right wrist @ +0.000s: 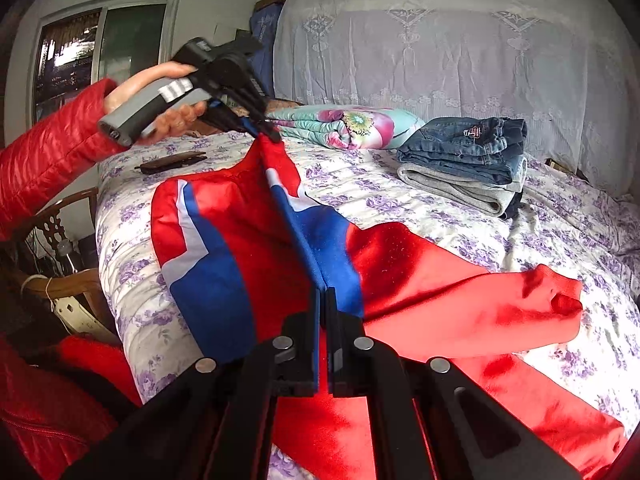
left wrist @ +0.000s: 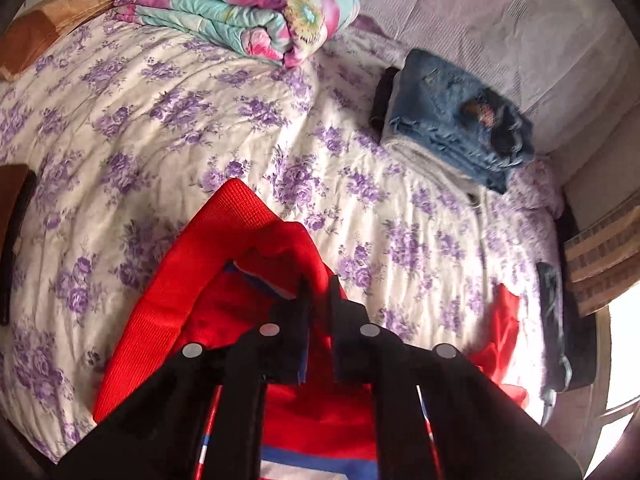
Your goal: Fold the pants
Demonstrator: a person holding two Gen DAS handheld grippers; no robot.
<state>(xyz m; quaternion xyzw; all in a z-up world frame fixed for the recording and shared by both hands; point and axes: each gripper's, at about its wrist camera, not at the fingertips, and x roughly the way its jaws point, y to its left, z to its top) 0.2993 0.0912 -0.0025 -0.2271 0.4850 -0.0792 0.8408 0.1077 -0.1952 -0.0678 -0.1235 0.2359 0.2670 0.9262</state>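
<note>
The pants (right wrist: 420, 280) are red with blue and white panels and lie partly spread on the flowered bed. My left gripper (left wrist: 318, 284) is shut on a red edge of the pants (left wrist: 224, 248) and holds it lifted above the bed. It also shows in the right wrist view (right wrist: 269, 133), held by a hand in a red sleeve, pinching the raised cloth. My right gripper (right wrist: 323, 294) is shut on the blue fold of the pants near the bed's front edge. The cloth hangs taut between the two grippers.
A stack of folded jeans and grey pants (right wrist: 468, 160) (left wrist: 452, 120) lies at the far right of the bed (left wrist: 180, 128). A folded flowered quilt (left wrist: 240, 8) lies at the head. A dark flat object (right wrist: 172, 163) lies near the left edge. A wooden chair (right wrist: 60, 240) stands beside the bed.
</note>
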